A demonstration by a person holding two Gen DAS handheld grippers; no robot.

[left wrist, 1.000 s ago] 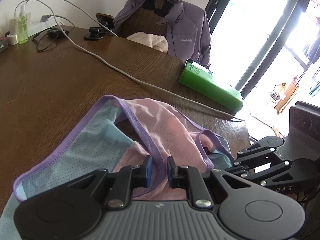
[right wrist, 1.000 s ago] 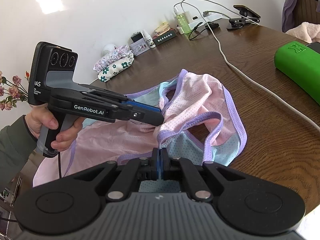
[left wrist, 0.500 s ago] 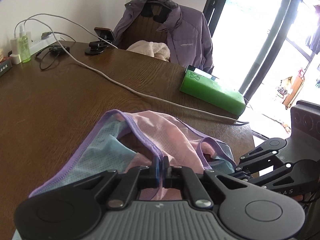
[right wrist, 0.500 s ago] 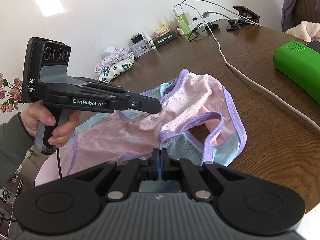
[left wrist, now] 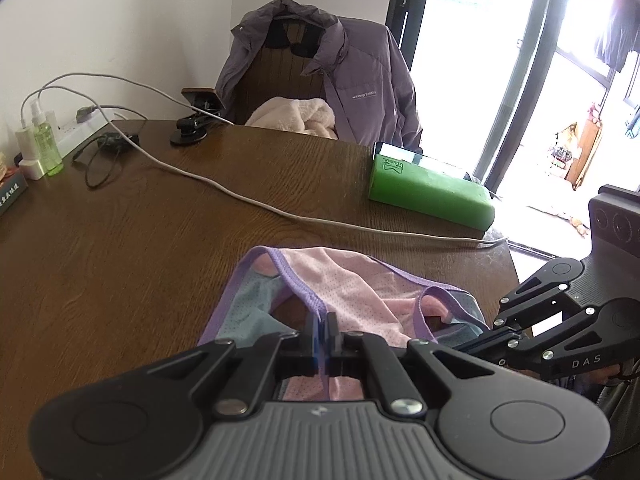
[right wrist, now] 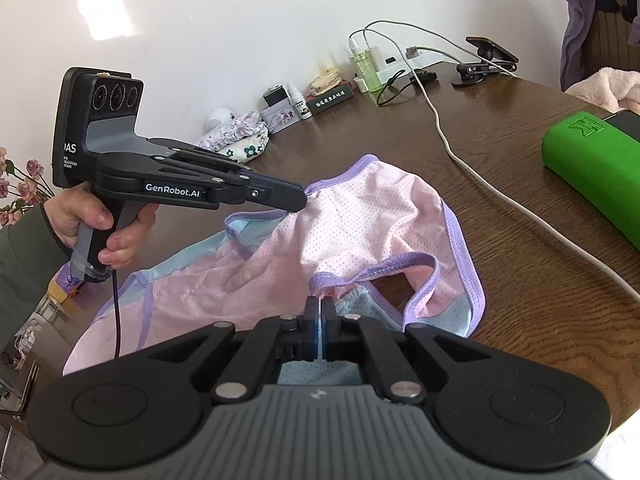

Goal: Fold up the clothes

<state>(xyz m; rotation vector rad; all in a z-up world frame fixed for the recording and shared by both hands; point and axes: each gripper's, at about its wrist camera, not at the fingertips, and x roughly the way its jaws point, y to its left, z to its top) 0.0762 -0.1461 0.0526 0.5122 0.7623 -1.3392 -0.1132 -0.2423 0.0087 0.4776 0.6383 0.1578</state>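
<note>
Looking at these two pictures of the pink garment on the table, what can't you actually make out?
- Near part of the pink garment: both views, hidden under each gripper's black body.
- Right gripper fingers' ends: left wrist view, behind the left gripper.
- Label on the small dark box: right wrist view, too small.
- Outdoors past the doorway: left wrist view, washed out by glare.

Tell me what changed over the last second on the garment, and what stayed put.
The left hand-held gripper closed on the purple trim of the pink garment and lifted that fold up off the table. The right hand-held gripper stayed shut on the garment's near edge, unmoved. The green case and white cable lie as before.
</note>
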